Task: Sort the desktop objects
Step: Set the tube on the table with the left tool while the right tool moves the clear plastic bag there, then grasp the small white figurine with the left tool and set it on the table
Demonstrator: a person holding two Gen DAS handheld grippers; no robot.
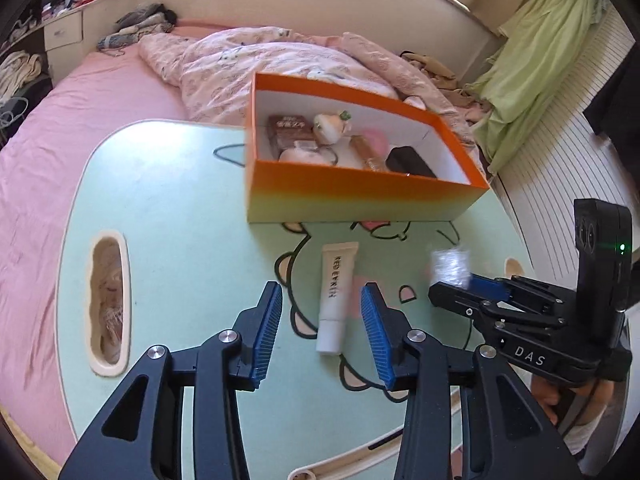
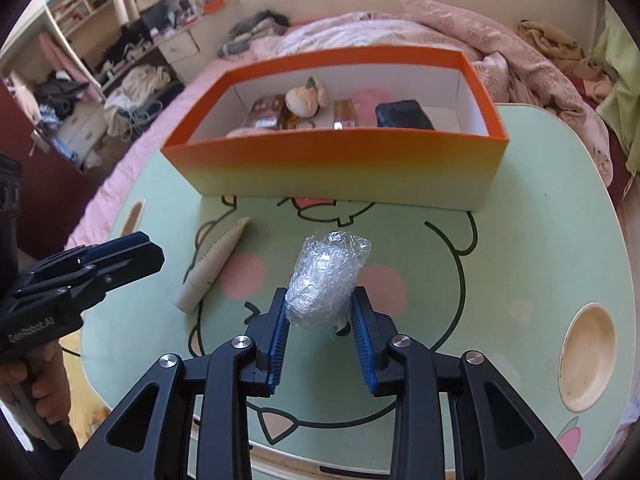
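The crinkled plastic-wrapped bundle (image 2: 326,280) sits pinched between the right gripper's (image 2: 320,304) fingers above the green counter (image 2: 520,240), short of the orange box (image 2: 340,172) holding other items, while the left gripper (image 1: 322,312) hovers with fingers wide astride the white tube (image 1: 335,296).

Both wrist views near, facing orange box (image 1: 360,196), shared table (image 1: 180,208)

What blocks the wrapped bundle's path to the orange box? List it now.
Nothing visible. The right gripper holds the wrapped bundle over bare table; only the orange box near wall must be cleared. The white tube lies left.
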